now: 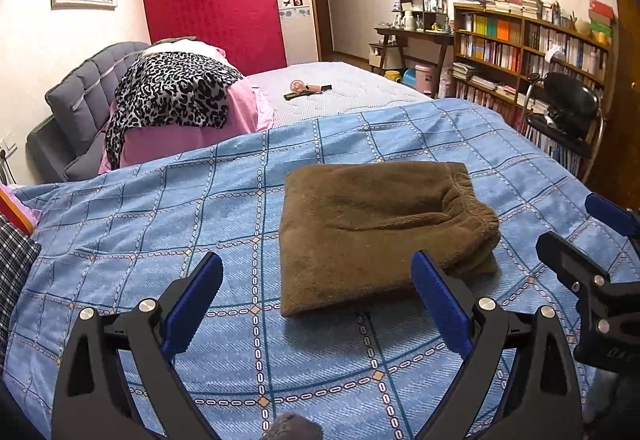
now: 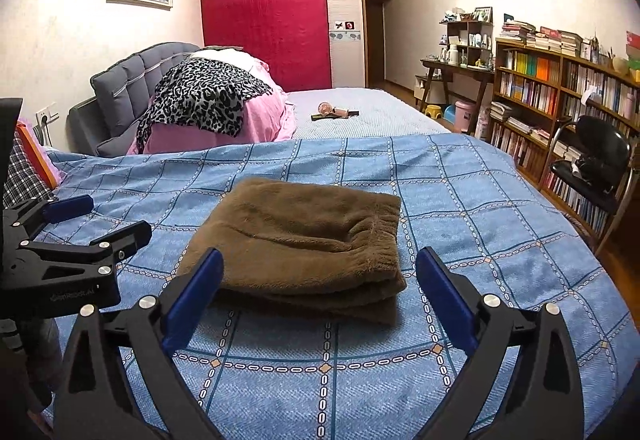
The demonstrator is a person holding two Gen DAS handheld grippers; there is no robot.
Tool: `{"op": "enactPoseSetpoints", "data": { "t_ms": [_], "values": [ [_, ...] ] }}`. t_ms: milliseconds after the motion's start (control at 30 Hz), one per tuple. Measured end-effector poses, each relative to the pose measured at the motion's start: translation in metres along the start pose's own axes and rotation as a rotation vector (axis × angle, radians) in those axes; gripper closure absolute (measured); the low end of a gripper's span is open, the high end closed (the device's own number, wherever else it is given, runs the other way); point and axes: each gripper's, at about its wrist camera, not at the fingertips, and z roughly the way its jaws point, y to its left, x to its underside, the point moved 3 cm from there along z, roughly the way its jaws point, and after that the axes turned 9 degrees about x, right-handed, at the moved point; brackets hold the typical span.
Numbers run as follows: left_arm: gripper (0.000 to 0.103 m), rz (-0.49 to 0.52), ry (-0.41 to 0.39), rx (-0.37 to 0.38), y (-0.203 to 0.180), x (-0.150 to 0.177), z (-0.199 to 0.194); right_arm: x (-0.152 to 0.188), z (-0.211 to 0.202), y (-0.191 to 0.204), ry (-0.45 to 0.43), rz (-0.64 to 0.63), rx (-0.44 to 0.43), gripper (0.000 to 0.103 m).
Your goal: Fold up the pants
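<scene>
Both claws spread wide and empty over pants that look fully folded.

The left claw (image 1: 316, 300) and right claw (image 2: 320, 296) hang jaws apart, gripping nothing, just short of the brown fleece pants (image 2: 304, 240), which lie as a compact stacked rectangle on the blue checked bedspread (image 2: 480, 240), waistband toward the right. Judging by this, only tidying remains: press any lifted layer flat rather than pinching, so the stack stays square.

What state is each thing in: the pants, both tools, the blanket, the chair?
Pants: folded into a stacked bundle, lying flat, held by neither tool.
Left tool: open, holding nothing.
Right tool: open, holding nothing.
Blanket: spread out, slightly rippled.
Chair: upright, with dark items on its seat.
</scene>
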Motion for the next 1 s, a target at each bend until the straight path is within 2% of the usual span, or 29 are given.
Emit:
{"op": "enactPoseSetpoints", "data": {
  "t_ms": [500, 1000],
  "values": [
    [0.009, 0.007, 0.006, -0.015, -0.0018, -0.0021, -0.0092, -0.0012, -0.0073, 0.0008, 0.002, -0.005, 0.011, 0.003],
    [0.009, 0.019, 0.008, 0.003, -0.0046, -0.0018, -0.0048, 0.0017, 0.0002, -0.0052, 0.021, 0.015, 0.013, 0.003]
  ]
}}
